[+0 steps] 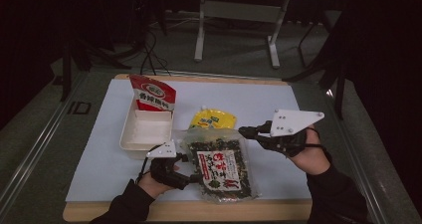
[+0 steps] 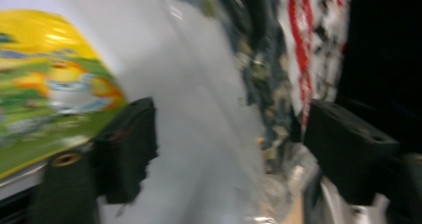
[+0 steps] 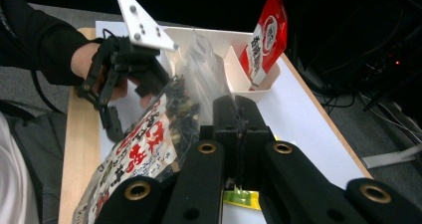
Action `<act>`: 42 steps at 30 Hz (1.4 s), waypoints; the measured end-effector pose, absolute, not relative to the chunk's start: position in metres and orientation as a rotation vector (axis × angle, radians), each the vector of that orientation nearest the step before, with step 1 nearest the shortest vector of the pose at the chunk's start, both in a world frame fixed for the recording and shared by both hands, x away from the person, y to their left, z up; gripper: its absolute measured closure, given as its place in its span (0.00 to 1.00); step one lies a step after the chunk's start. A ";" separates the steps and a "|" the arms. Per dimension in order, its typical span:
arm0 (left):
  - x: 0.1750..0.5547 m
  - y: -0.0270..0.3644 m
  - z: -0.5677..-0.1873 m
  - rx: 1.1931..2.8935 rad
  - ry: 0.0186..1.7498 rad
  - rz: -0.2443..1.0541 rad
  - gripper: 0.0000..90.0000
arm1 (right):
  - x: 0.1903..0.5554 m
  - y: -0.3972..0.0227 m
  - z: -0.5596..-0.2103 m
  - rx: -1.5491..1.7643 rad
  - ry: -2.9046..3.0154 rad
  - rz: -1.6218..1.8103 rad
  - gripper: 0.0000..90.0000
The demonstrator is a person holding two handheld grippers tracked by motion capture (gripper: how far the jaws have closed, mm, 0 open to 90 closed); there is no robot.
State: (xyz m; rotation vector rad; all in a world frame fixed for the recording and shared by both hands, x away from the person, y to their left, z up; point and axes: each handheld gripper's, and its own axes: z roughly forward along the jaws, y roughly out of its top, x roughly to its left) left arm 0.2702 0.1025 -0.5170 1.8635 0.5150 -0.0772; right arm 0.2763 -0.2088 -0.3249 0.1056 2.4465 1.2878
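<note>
A clear bag of dark seaweed flakes (image 1: 219,167) with a red-and-white label lies at the front middle of the white mat. My left gripper (image 1: 191,176) is at the bag's left edge. In the left gripper view the bag (image 2: 268,59) runs between the jaws of that gripper (image 2: 229,149), which stand apart and open. My right gripper (image 1: 242,131) is shut, its tips at the bag's top right corner. In the right gripper view its closed jaws (image 3: 238,104) sit beside the bag's clear top (image 3: 204,69). I cannot tell whether they pinch it.
A yellow pouch (image 1: 214,119) lies just behind the bag. At the left, a white tray (image 1: 130,134) holds a red pouch (image 1: 153,94) standing at its far end. The table's wooden front edge (image 1: 189,211) is close to the bag. A desk frame (image 1: 201,30) stands on the floor beyond.
</note>
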 end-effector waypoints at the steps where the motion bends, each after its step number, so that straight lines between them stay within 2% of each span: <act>1: 0.270 0.100 -0.518 1.864 0.489 -0.101 0.34 | 0.276 -0.208 -0.325 0.105 2.448 1.289 1.00; 7: 0.264 0.094 -0.506 1.853 0.387 -0.153 0.64 | 0.271 -0.206 -0.321 0.084 2.447 1.284 1.00; 11: 0.257 0.095 -0.492 1.867 0.357 -0.122 0.75 | 0.267 -0.210 -0.314 0.082 2.430 1.291 1.00; 19: 0.246 0.096 -0.462 1.908 0.366 -0.050 0.82 | 0.266 -0.219 -0.304 0.109 2.382 1.325 0.99; 23: 0.243 0.096 -0.451 1.922 0.384 -0.019 0.83 | 0.272 -0.225 -0.304 0.152 2.359 1.380 0.96; 33: 0.244 0.109 -0.428 1.908 0.412 0.036 0.83 | 0.282 -0.236 -0.314 0.245 2.311 1.457 0.60; 35: 0.243 0.112 -0.423 1.899 0.421 0.066 0.83 | 0.284 -0.238 -0.316 0.258 2.309 1.467 0.58; 37: 0.243 0.116 -0.418 1.902 0.425 0.081 0.83 | 0.288 -0.241 -0.328 0.312 2.305 1.483 0.51; 42: 0.244 0.132 -0.401 1.885 0.459 0.162 0.84 | 0.300 -0.245 -0.357 0.453 2.308 1.499 0.42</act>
